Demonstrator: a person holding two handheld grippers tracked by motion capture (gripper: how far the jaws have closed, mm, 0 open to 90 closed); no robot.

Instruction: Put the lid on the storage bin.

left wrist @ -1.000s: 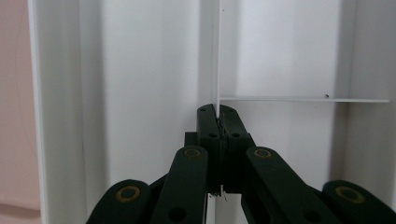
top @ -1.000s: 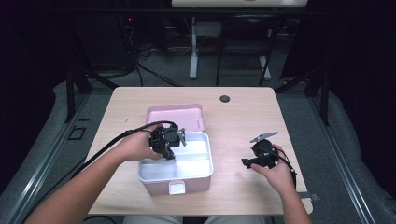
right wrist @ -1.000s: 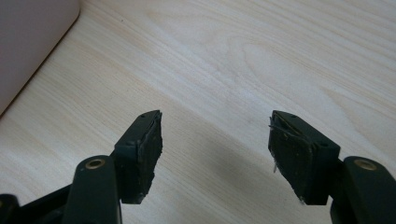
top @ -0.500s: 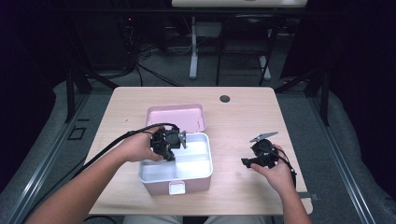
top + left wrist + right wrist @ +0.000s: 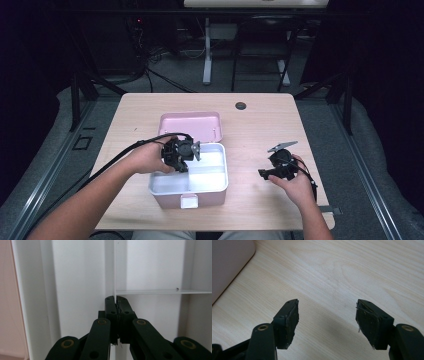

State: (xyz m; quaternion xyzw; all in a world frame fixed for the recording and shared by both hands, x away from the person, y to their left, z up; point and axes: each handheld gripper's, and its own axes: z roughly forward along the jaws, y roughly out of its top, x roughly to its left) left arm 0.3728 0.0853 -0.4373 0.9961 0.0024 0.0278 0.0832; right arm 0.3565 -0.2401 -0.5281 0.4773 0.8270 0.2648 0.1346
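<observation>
Divider [image 5: 114,267], thin and white, stands inside the pink lunch box [image 5: 189,172], and the left gripper [image 5: 116,300] is clamped tight on its top edge from above. Beyond that gripper the box's pink lid [image 5: 191,124] lies flat on the table [image 5: 255,125]. Well off to its side, the right gripper [image 5: 327,312] sits above bare wood, jaws apart and empty.

Light wooden table [image 5: 260,117]; on it an open pink box [image 5: 189,187], its lid [image 5: 190,125] lying behind, and a dark disc [image 5: 241,105] near the far edge.
</observation>
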